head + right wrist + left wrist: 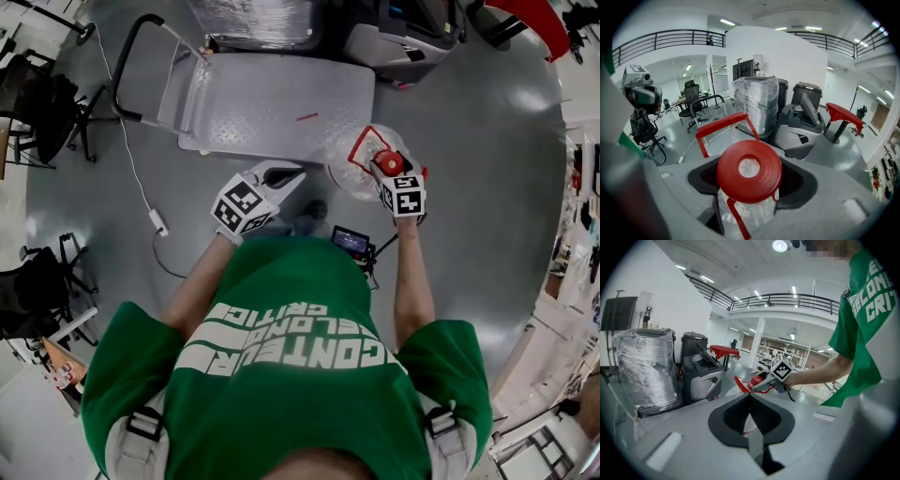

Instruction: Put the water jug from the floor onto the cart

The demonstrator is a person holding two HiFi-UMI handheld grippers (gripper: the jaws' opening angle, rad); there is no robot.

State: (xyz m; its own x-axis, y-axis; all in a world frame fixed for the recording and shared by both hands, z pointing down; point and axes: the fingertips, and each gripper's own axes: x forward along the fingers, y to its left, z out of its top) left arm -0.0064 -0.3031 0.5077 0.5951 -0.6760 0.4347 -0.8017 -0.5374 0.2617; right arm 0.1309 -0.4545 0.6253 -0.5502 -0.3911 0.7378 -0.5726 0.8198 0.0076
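Observation:
The clear water jug has a red cap and a raised red carry handle. It hangs just off the near right corner of the grey platform cart. My right gripper is shut on the jug's neck just under the cap, one jaw on each side. My left gripper is to the left of the jug, near the cart's front edge. Its dark pads meet with nothing held. The left gripper view shows the right gripper and the red handle ahead.
Behind the cart stand a plastic-wrapped bundle, a grey machine and dark bins. The cart's black push handle is at its left end. A white cable with an adapter lies on the floor, with office chairs at the left.

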